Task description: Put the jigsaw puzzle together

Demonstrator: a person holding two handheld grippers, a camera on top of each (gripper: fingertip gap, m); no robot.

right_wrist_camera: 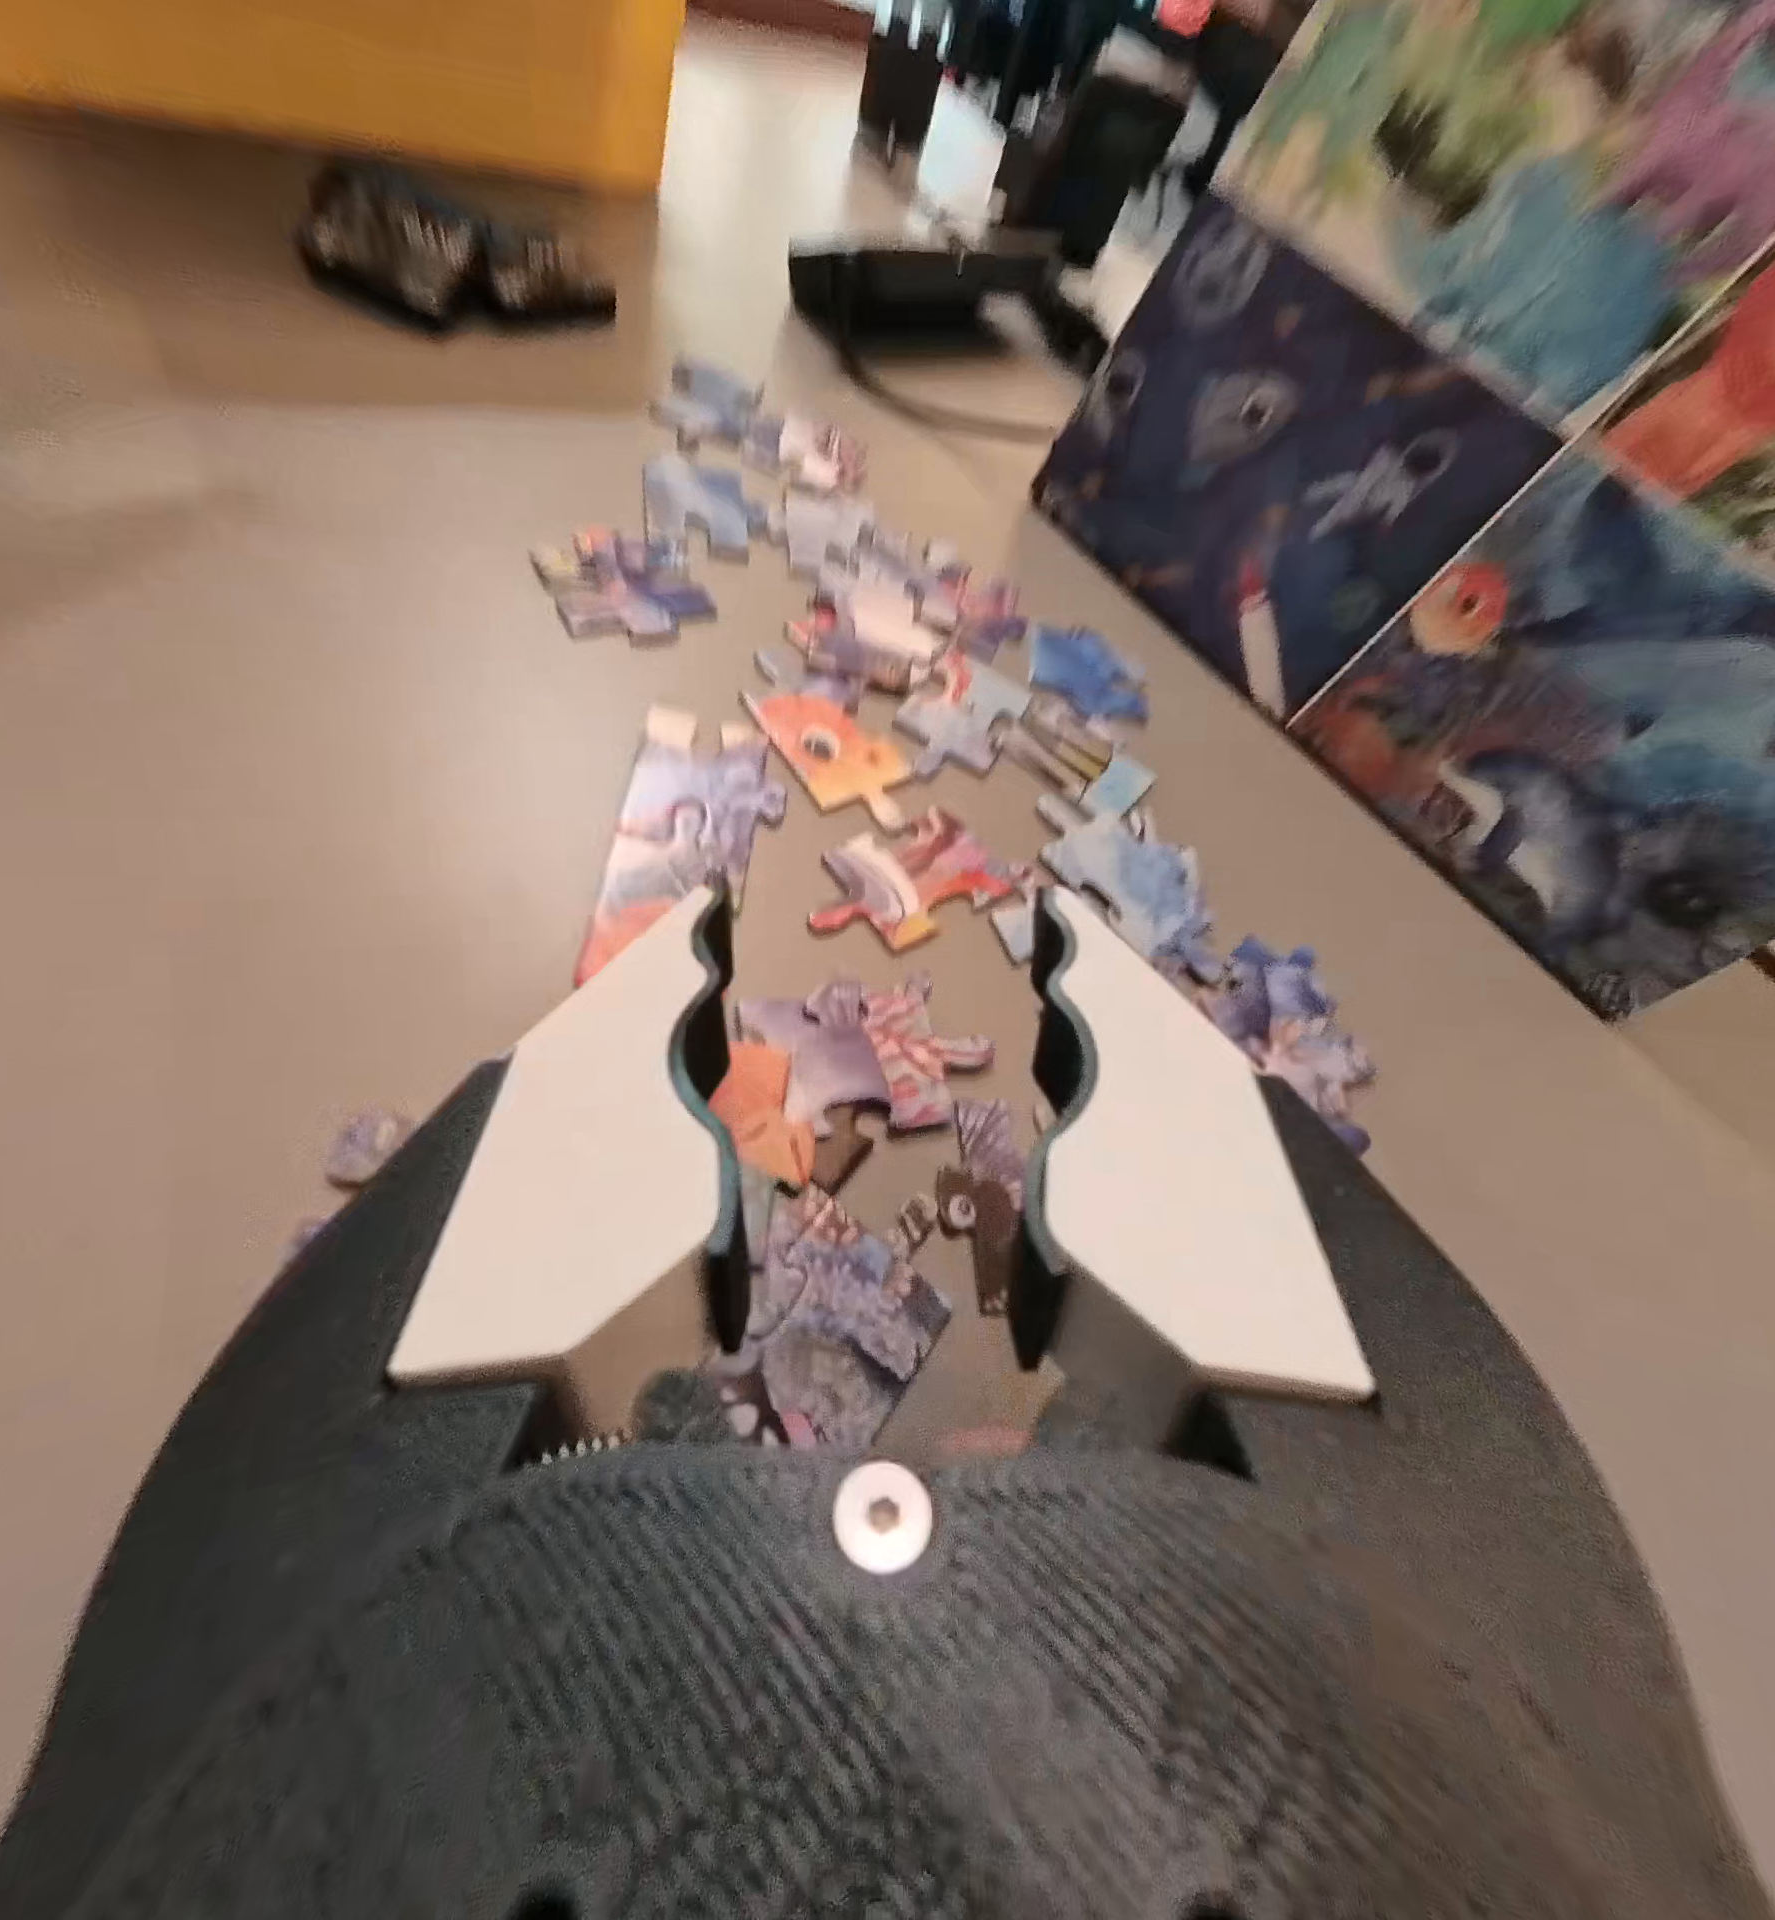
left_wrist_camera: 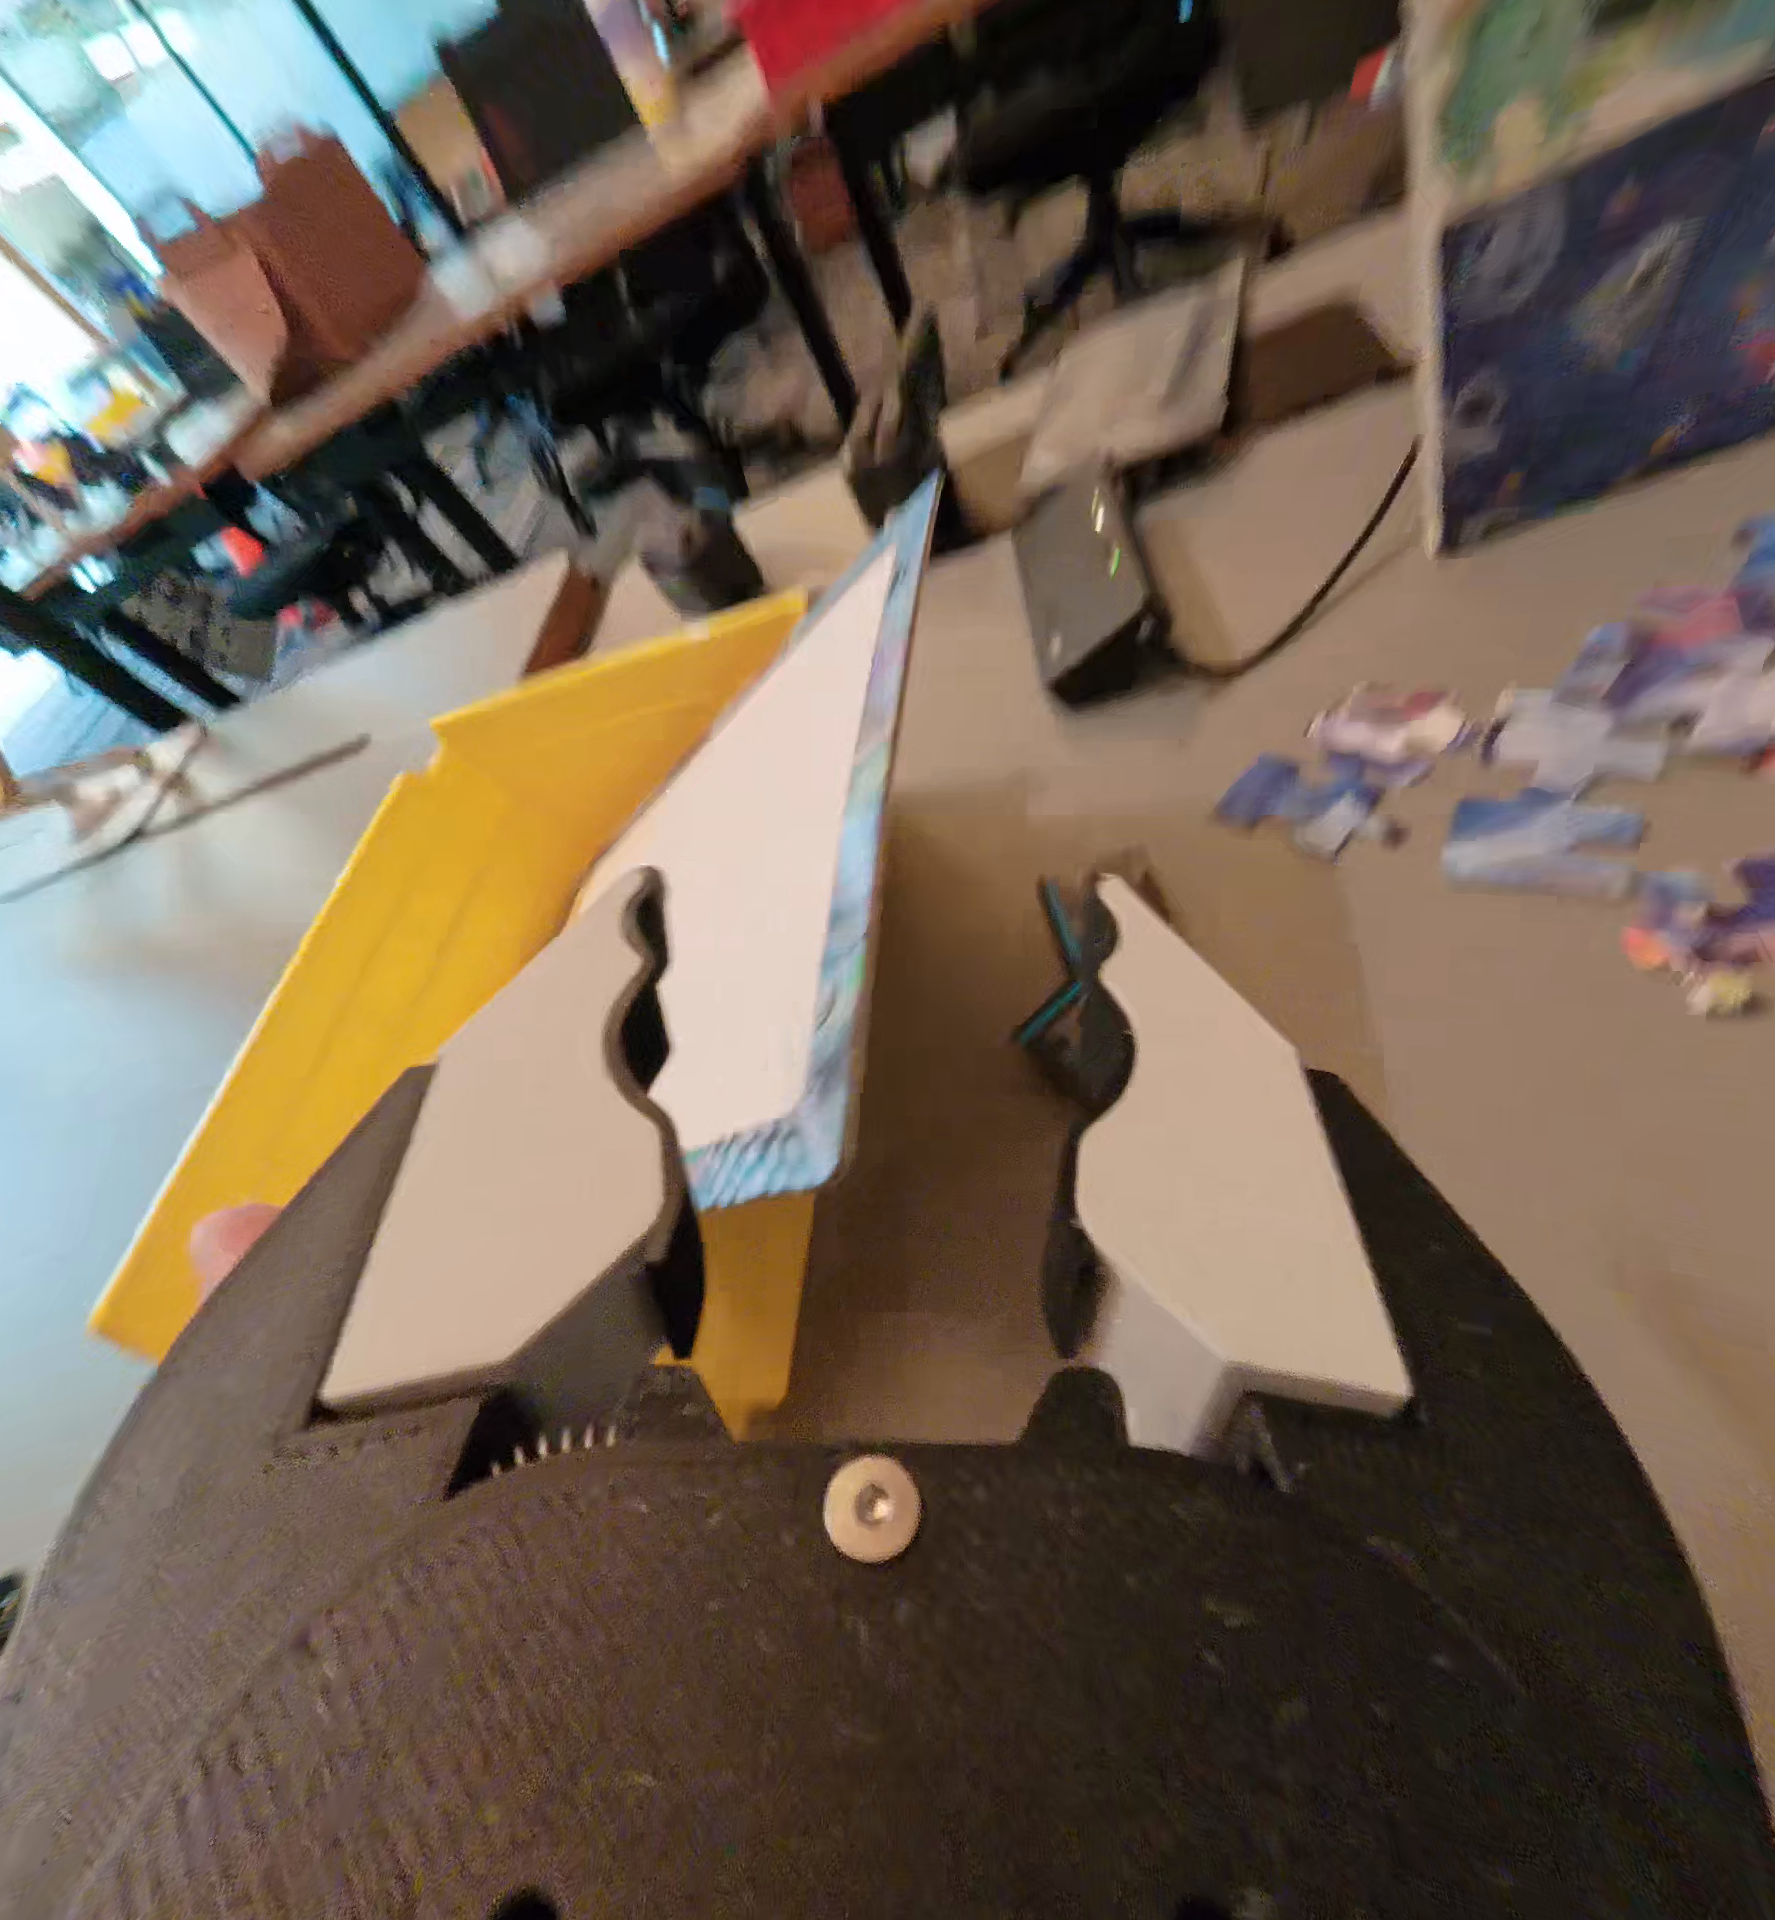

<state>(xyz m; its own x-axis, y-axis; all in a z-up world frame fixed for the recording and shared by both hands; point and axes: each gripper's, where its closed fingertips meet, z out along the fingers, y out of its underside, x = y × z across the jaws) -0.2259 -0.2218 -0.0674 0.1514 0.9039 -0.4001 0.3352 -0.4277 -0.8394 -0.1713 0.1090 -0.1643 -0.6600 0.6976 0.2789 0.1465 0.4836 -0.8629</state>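
Several loose jigsaw pieces, blue, purple and orange, lie scattered on the beige table. My right gripper is open and empty, just above the nearest pieces, which show between its fingers. The pieces also show at the right of the left wrist view. My left gripper is open. A tilted box lid, white inside with a blue patterned rim, stands between its fingers and leans against the left finger.
A yellow box lies behind the lid; it also shows at the top left of the right wrist view. Illustrated puzzle boxes stand stacked on the right. A black device with a cable sits farther back. A fingertip touches the yellow box.
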